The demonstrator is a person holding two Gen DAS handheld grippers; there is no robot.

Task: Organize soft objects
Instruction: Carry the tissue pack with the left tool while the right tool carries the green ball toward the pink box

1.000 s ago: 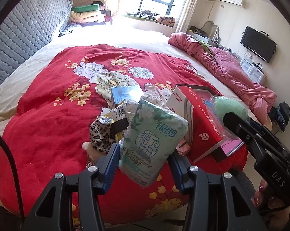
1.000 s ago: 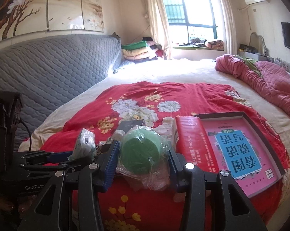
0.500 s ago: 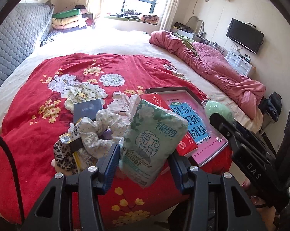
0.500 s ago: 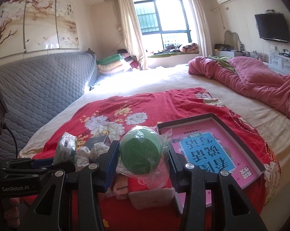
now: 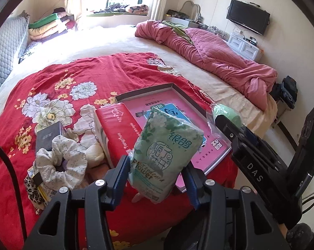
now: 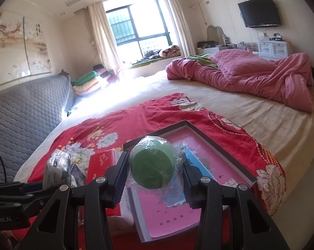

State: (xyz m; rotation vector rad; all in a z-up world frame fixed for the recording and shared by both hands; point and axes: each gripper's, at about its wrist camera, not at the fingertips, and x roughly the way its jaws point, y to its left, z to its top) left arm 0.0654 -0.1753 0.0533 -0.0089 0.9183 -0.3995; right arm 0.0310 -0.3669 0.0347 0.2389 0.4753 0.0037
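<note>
My left gripper (image 5: 155,178) is shut on a green tissue pack (image 5: 165,152) and holds it above the near edge of the red floral blanket (image 5: 94,73). My right gripper (image 6: 154,179) is shut on a green roll in clear plastic wrap (image 6: 152,164), above the pink shallow box (image 6: 200,177). The roll also shows at the right of the left wrist view (image 5: 225,114), and the tissue pack at the left of the right wrist view (image 6: 56,170). A white floral scrunchie (image 5: 61,164) and a leopard-print cloth (image 5: 32,191) lie in a pile at the left.
A red carton (image 5: 117,129) lies next to the pink box (image 5: 177,112). A small dark box (image 5: 48,136) sits by the pile. A crumpled pink quilt (image 5: 215,56) covers the bed's far right. A grey padded headboard (image 6: 25,112) is at left.
Both grippers have swung to the right with their loads, from over the pile toward the pink box. The grips are unchanged.
</note>
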